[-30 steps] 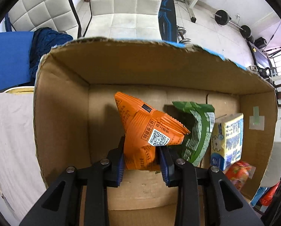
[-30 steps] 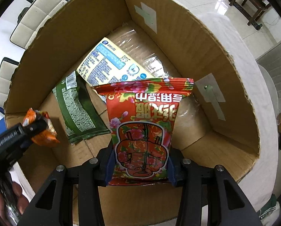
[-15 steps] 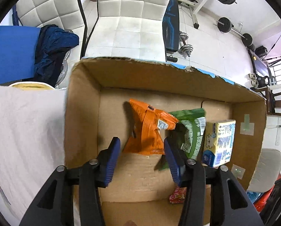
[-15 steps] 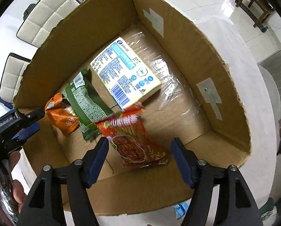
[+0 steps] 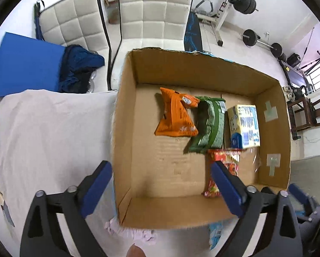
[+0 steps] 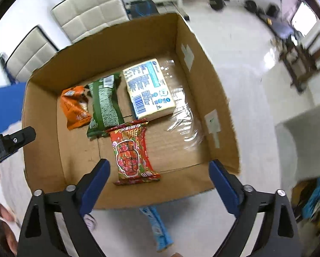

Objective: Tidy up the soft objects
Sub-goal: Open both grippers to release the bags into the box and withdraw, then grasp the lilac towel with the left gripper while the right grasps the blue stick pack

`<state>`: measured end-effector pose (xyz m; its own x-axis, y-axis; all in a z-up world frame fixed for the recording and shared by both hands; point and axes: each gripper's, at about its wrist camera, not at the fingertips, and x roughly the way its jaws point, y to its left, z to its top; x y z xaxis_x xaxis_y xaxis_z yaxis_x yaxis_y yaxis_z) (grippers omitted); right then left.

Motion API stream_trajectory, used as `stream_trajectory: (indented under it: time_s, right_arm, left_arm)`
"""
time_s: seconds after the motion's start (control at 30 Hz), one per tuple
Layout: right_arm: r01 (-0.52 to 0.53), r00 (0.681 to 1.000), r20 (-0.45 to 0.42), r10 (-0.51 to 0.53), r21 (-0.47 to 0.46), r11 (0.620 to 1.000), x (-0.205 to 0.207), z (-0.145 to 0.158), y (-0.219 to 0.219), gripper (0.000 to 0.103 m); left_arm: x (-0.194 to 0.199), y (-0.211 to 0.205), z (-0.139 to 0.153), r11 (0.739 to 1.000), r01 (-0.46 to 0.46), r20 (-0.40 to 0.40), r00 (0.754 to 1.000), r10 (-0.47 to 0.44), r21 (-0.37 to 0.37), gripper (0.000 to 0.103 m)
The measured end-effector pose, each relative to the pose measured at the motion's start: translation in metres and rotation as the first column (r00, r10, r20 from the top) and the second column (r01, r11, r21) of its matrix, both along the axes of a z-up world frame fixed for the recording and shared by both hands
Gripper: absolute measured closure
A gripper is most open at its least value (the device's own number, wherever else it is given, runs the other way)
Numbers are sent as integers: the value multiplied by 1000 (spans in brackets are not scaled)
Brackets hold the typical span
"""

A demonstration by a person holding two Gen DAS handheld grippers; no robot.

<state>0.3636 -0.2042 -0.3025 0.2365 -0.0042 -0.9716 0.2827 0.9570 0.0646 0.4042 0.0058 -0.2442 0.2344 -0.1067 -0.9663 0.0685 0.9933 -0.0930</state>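
- The right gripper (image 6: 159, 184) hangs with its jaws spread wide and nothing between them, above the near wall of the cardboard box (image 6: 205, 55).
- The left gripper (image 5: 161, 187) is likewise wide open and empty, straddling the box's near-left corner.
- Below the right gripper, just outside the box's near wall, a light-blue packet (image 6: 157, 224) lies on the white-covered desk (image 6: 202, 218), its long axis pointing roughly away from the gripper.
- A pale pink soft item (image 5: 132, 233) sits at the box's near-left corner, closer to the left gripper.
- Judged from this, each gripper has one loose item nearby to pick up next.
- Inside the box lie a red snack packet (image 6: 131, 152), a green packet (image 6: 105, 107), an orange packet (image 6: 75, 107) and a yellow-blue pack (image 6: 148, 90).
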Motion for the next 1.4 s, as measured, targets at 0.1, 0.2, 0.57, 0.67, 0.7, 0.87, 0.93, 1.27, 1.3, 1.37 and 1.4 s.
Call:
stream_trajectory:
  time_s: [0.1, 0.2, 0.57, 0.67, 0.7, 0.87, 0.93, 1.27, 1.3, 1.37, 1.4]
  right_arm:
    - [-54, 998, 38, 56, -56, 997, -15, 15, 6, 0]
    - [-98, 992, 67, 105, -102, 990, -28, 31, 12, 0]
    - [-151, 976, 144, 164, -97, 984, -70, 92, 22, 0]
    - [-159, 969, 176, 176, -107, 982, -81, 111, 22, 0]
    - [-160, 966, 187, 179, -111, 981, -85, 117, 22, 0]
    - [-167, 955, 227, 190, -116, 979, -100, 139, 22, 0]
    - [-164, 955, 234, 185, -105, 981, -106, 143, 21, 0]
    - [-197, 980, -8, 197, 12, 980, -108, 29, 28, 0]
    - [-202, 978, -39, 203, 34, 979, -106, 11, 30, 0]
    - [-191, 974, -111, 197, 64, 979, -103, -26, 31, 0]
    - [-181, 970, -147, 192, 85, 980, -102, -46, 32, 0]
  left_arm:
    - [-21, 2, 13, 1000, -3, 48, 999, 2, 21, 3]
    - [-40, 3, 29, 1000, 5, 85, 996, -7, 23, 2]
    - [-96, 0, 86, 1000, -9, 199, 980, 4, 27, 2]
    - [-109, -1, 97, 1000, -21, 209, 978, 19, 7, 2]
    - [-114, -1, 102, 1000, -21, 215, 976, 20, 2, 2]
    - [-125, 0, 115, 999, -34, 241, 970, 33, 1, 2]
    - [-128, 3, 114, 999, -46, 240, 970, 44, 2, 2]
    - [-137, 48, 11, 982, -190, -10, 982, 190, 23, 2]
    - [-136, 53, -4, 977, -210, -42, 976, 212, 29, 2]
    - [-133, 66, -37, 966, -256, -125, 958, 257, 21, 2]
    - [-131, 71, -54, 961, -277, -170, 946, 275, 9, 2]
